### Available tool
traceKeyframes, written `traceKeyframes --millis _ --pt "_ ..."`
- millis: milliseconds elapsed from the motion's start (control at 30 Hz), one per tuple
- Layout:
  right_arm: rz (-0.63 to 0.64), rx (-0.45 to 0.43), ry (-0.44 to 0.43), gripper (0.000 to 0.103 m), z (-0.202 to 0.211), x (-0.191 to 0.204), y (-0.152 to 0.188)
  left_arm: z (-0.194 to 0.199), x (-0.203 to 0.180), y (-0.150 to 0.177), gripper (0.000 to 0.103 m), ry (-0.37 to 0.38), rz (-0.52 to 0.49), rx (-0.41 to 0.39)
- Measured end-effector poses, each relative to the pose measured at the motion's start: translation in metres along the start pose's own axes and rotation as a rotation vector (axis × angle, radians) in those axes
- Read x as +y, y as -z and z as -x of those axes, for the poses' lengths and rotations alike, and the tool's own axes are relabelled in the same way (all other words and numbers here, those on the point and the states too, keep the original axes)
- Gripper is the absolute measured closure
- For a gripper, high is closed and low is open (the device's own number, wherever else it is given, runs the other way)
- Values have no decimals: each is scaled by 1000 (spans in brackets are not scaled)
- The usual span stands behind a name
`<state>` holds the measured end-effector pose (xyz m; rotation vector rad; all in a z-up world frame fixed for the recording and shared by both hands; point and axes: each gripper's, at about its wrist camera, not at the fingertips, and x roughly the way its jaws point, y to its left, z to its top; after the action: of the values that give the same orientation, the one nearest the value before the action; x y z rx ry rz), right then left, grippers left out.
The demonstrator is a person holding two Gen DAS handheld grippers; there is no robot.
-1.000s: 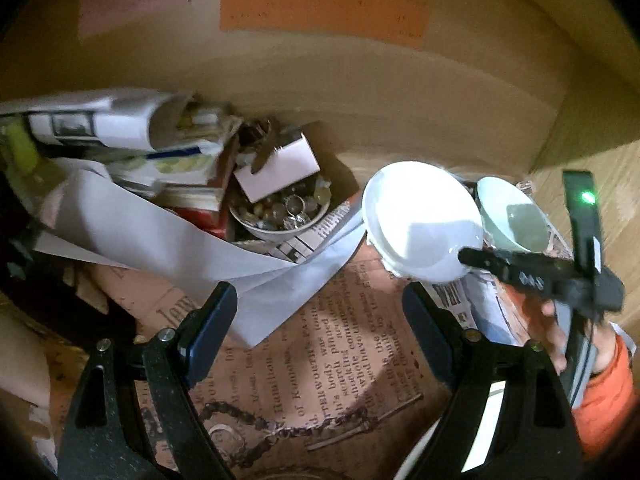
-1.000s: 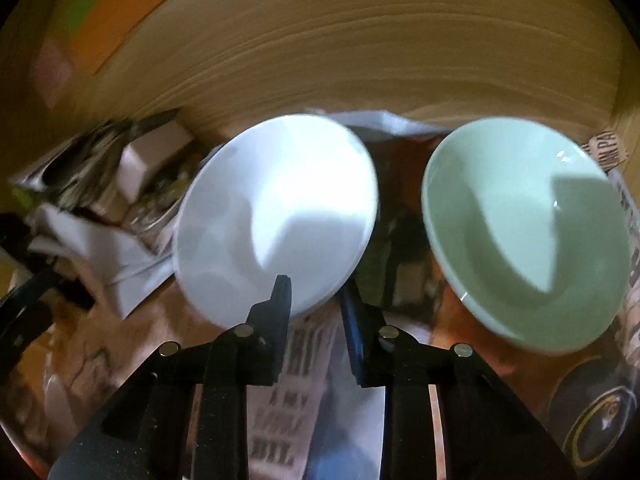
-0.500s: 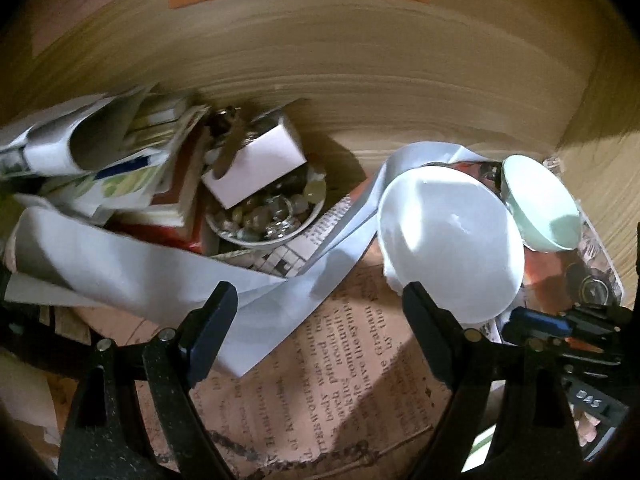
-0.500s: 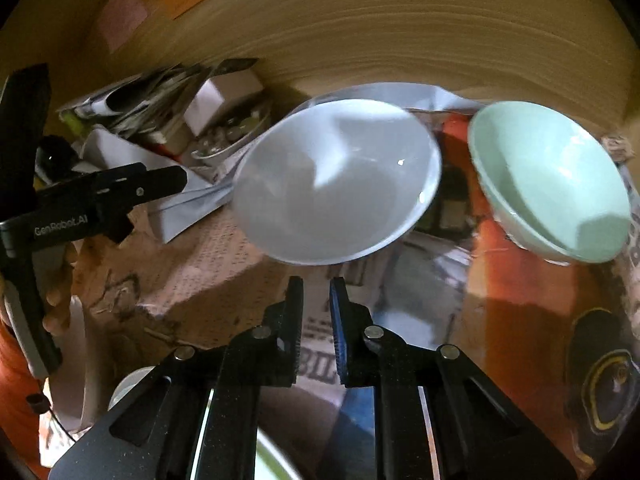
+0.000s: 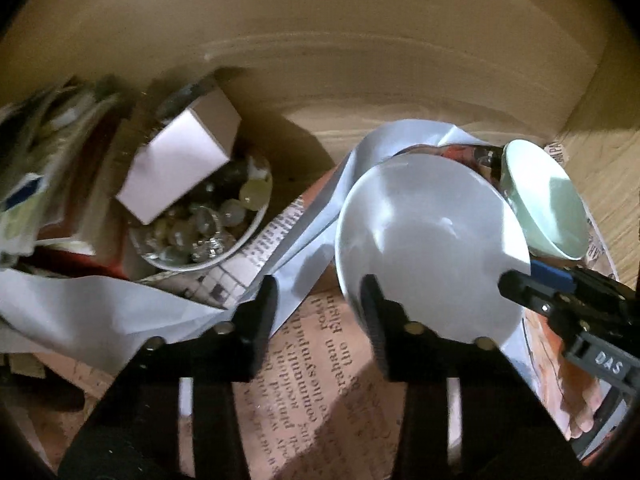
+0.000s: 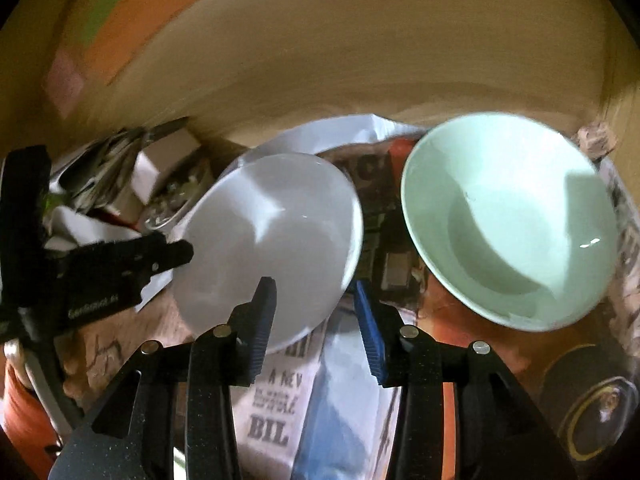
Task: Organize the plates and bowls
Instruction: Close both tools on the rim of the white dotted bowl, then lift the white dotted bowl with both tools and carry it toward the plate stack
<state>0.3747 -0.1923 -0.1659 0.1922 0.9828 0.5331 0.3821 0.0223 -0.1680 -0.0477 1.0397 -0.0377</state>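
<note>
A white bowl (image 5: 432,240) sits tilted on newspaper, with a pale green bowl (image 5: 544,200) just to its right. My left gripper (image 5: 318,312) is part open, and its right finger stands in front of the white bowl's near left rim. My right gripper (image 6: 314,314) is open, its jaws astride the white bowl's (image 6: 272,248) near rim without closing on it. The green bowl (image 6: 508,220) lies to the right in the right wrist view. The right gripper also shows in the left wrist view (image 5: 560,292), and the left one in the right wrist view (image 6: 120,260).
A small bowl of glass beads (image 5: 204,220) with a white box (image 5: 180,164) on it stands at left beside stacked papers (image 5: 48,160). A white paper sheet (image 5: 100,312) lies across the newspaper (image 5: 320,380). A wooden wall (image 5: 320,60) closes the back and right.
My right gripper opened from shut and moved in around the white bowl's rim. My left gripper narrowed and moved closer to the white bowl. The white bowl tilted.
</note>
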Motion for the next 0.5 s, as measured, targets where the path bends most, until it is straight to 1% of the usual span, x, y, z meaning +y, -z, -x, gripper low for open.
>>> traceKeyframes --millis 33,100,200,233,267,300,333,367,433,500 --pt "-16 5 0 66 -5 -3 -2 -2 0 -1 67 9 3 3" --pt "-35 9 5 66 -10 -8 -4 -6 0 -3 73 25 6 7" --pt "-50 13 8 67 -18 -13 -5 -10 -3 -6 77 29 2 8" --pt "-53 14 10 75 -20 -14 -5 -11 -4 -6 79 38 1 9" --pt "-44 11 6 79 -22 -14 -5 -12 -5 -6 84 52 2 11" --pt "-37 10 3 80 -23 -13 -5 -12 -6 -6 90 64 -2 15" --pt "-31 6 0 84 -23 -11 -4 -10 -9 -6 93 75 -18 17" --pt "-19 4 0 86 -22 -9 -4 -10 -12 -5 94 69 -33 20" --pt "28 -4 48 87 -21 1 -2 -9 -18 -3 94 47 -62 14" --pt "49 -2 67 87 -21 5 0 -5 -18 -1 94 40 -76 13"
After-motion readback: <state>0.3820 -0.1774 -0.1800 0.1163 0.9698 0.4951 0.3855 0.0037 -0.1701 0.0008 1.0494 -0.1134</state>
